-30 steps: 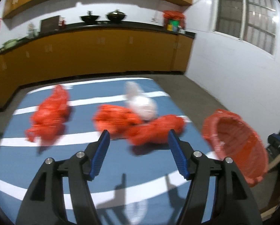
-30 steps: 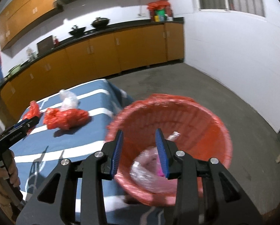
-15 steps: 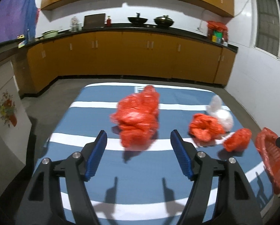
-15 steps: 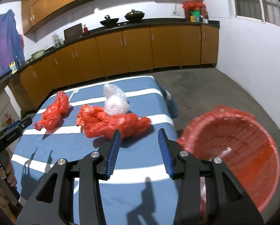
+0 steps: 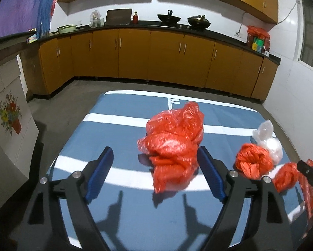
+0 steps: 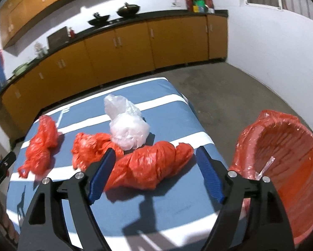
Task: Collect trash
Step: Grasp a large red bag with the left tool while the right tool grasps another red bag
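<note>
Crinkled, glossy red plastic bags (image 6: 150,165) and a translucent white plastic bag (image 6: 128,128) lie on matt blue cloth with white stripes (image 5: 118,138). A glossy red plastic liner covers the ribbed red plastic basket (image 6: 286,167). Smooth orange-brown wooden cabinets (image 5: 133,54) carry a glossy black countertop (image 5: 219,34); the grey floor (image 6: 229,96) looks rough.

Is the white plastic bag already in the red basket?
No, the white plastic bag lies on the blue table, beside the red basket.

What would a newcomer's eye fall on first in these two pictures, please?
Crumpled red plastic bags strewn over the blue, white-striped table, with one white bag among them. At the table's right edge stands a red-lined basket; orange cabinets line the back wall.
</note>
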{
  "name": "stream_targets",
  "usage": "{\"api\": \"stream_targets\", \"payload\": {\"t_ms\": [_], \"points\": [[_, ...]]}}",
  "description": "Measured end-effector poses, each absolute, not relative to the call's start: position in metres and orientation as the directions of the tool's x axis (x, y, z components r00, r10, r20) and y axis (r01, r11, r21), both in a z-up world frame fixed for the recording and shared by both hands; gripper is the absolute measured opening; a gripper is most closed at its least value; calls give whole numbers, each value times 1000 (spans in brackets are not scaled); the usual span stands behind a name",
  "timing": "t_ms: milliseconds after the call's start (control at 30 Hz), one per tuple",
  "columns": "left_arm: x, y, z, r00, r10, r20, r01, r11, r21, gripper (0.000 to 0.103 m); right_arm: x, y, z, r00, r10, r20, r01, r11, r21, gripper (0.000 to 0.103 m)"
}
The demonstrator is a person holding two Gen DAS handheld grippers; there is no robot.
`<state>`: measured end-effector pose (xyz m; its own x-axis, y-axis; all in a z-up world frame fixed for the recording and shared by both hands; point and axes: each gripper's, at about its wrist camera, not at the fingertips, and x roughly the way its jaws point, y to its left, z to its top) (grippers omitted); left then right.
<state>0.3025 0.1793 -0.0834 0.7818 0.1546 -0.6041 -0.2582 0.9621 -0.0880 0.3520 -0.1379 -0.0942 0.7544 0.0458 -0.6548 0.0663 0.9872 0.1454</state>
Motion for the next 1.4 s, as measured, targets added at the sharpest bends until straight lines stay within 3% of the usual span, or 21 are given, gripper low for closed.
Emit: {"api": "stream_targets", "payload": {"t_ms": [300,367,433,467,667,900,967,1067,1167,1400], "points": [[348,172,-104,728,155,-668,-252,966,-51,83,366,-127,-123,672,59,-738,65,988,139,79],[356,170,-110,706,164,-689,-251,968,-27,83,364,-125,-127,658,79,-749,44,989,142,71],[360,170,-116,693,153,-704,-245,969,-30,82,363,-125,-133,636,109,-764,26,986,162,56],[362,171,-118,688,142,-712,-240,970,-39,81,361,-125,-134,639,112,-761,25,986,166,55],[366,174,-127,677,64,-733,-211,971,-111,61,352,-129,-130,647,126,-752,1,986,166,47],[371,176,-137,650,20,-760,-220,962,-163,60,337,-132,-127,649,135,-749,-27,988,155,44],[371,178,-138,654,10,-757,-214,961,-173,40,335,-134,-125,651,134,-747,-31,988,150,43],[368,177,-136,666,15,-746,-202,966,-161,28,330,-137,-121,658,134,-741,-35,988,148,43],[361,175,-131,684,32,-729,-194,971,-140,23,324,-141,-116,664,139,-735,-39,988,151,43],[336,170,-112,732,56,-678,-165,982,-96,20,314,-144,-106,677,152,-720,-57,986,155,43]]}}
